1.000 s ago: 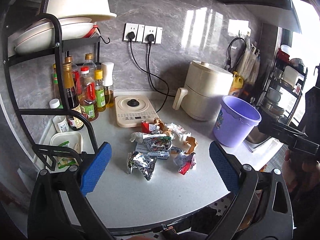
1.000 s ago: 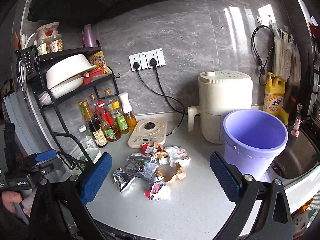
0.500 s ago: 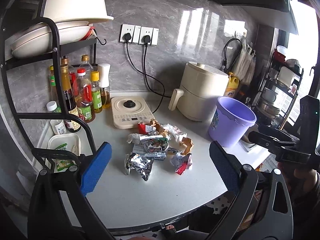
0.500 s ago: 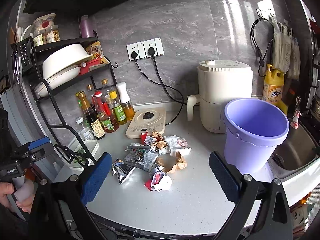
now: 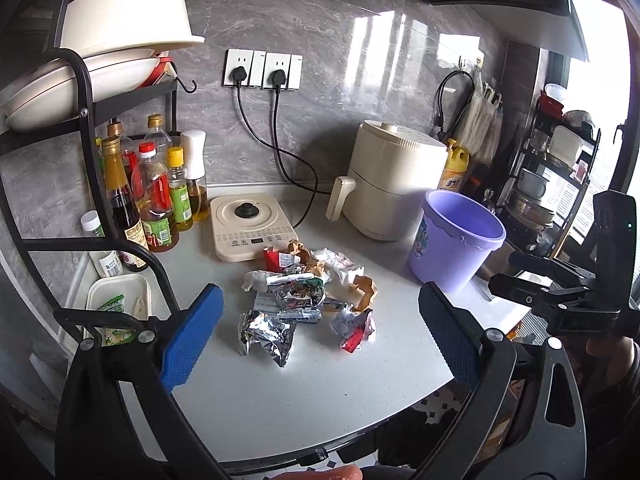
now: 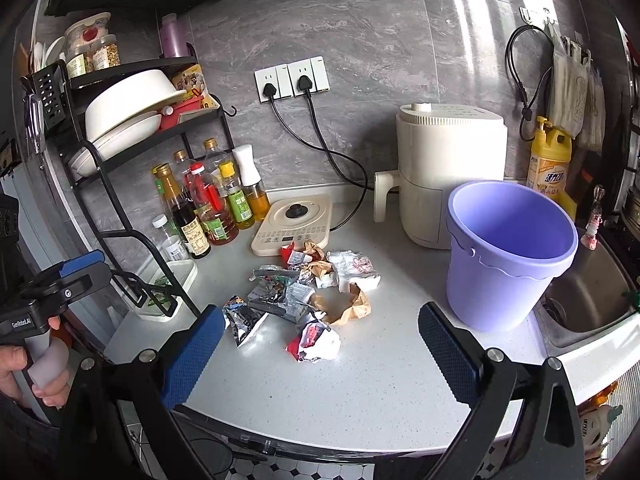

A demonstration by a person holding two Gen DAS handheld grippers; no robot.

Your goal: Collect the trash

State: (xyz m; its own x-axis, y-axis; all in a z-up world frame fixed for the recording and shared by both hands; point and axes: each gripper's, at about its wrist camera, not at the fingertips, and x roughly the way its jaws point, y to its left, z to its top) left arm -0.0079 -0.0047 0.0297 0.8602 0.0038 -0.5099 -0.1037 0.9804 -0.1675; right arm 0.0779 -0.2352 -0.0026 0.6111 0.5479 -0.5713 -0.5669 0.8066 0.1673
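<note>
A heap of crumpled trash (image 5: pixel 308 292) (image 6: pixel 304 296) lies mid-counter: foil wrappers, brown paper, white paper, a red pack. A silver foil wrapper (image 5: pixel 264 334) is nearest the left gripper. A red-and-white wrapper (image 6: pixel 314 342) is nearest the right one. The empty purple bucket (image 5: pixel 456 242) (image 6: pixel 506 254) stands upright to the right of the heap. My left gripper (image 5: pixel 320 342) hangs open above the counter's front, short of the heap. My right gripper (image 6: pixel 320 350) is open too, nothing between its blue pads. Each gripper shows at the edge of the other's view, held in a hand.
A black rack (image 6: pixel 120 184) with dishes and sauce bottles (image 5: pixel 156 196) fills the left. A cream induction plate (image 5: pixel 252 228) and an air fryer (image 6: pixel 448 172) stand behind the heap. A sink (image 6: pixel 592 300) lies right of the bucket. A white tray (image 5: pixel 120 300) sits under the rack.
Both views have shifted slightly: the left gripper drifted back and left, the right gripper came a little lower and closer to the heap. The trash and bucket have not moved.
</note>
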